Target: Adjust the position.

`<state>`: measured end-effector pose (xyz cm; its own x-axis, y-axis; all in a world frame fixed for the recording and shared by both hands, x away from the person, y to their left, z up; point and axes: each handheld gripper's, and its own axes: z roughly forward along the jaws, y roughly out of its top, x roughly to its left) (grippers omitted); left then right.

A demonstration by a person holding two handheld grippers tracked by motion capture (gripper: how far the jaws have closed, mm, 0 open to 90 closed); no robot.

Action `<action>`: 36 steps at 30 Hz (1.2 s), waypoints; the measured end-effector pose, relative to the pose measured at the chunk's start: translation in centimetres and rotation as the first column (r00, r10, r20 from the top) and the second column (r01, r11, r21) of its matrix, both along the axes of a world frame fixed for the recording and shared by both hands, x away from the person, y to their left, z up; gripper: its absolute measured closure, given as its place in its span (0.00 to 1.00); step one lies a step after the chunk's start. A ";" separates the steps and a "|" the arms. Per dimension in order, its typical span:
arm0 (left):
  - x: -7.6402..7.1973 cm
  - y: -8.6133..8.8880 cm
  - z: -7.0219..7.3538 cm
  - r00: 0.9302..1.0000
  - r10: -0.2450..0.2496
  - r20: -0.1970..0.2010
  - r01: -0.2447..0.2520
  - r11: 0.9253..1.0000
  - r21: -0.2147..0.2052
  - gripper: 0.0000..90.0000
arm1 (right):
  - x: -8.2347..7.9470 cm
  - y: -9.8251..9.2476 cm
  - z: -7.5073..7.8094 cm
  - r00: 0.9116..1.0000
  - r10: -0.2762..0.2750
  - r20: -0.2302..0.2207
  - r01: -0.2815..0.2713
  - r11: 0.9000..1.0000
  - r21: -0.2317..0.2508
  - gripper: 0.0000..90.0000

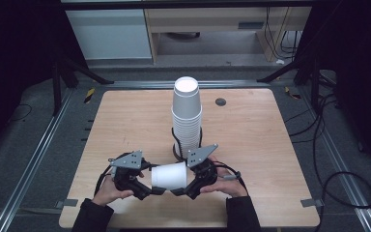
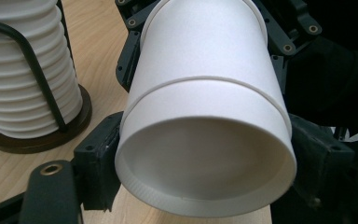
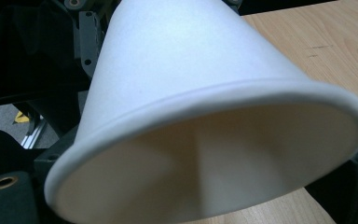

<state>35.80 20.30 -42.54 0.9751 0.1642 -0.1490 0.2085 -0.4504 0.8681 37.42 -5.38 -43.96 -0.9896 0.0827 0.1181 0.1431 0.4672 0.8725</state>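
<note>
Both the left gripper point(image 1: 155, 189) and right gripper point(image 1: 179, 190) clamped the sideways paper cup point(image 1: 169, 177); opposing squeeze risked crushing its thin wall.

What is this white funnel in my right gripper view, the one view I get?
Observer: A paper cup, held sideways between the left hand-held gripper and the right hand-held gripper, over the table.
Operator: Does it have a bottom?
Observer: Yes. The left gripper view looks straight at its closed, recessed base.
Operator: Any more cups?
Observer: A tall stack stands upside down behind it, in a black wire holder.
</note>
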 end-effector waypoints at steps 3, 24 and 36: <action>-0.1 0.1 0.1 1.000 0.018 0.015 -0.018 1.000 0.012 0.22 | 0.1 -0.2 0.1 1.000 -0.006 0.003 0.006 1.000 -0.007 0.09; 0.6 0.4 -0.6 0.992 0.112 0.064 -0.122 0.975 0.187 0.14 | 1.5 -0.7 4.2 0.990 -0.014 0.141 0.050 0.966 -0.254 0.09; 0.6 -0.2 -1.1 0.992 0.100 0.071 -0.115 0.965 0.237 0.14 | 1.4 3.0 3.1 0.984 0.080 0.159 0.003 0.886 -0.464 0.09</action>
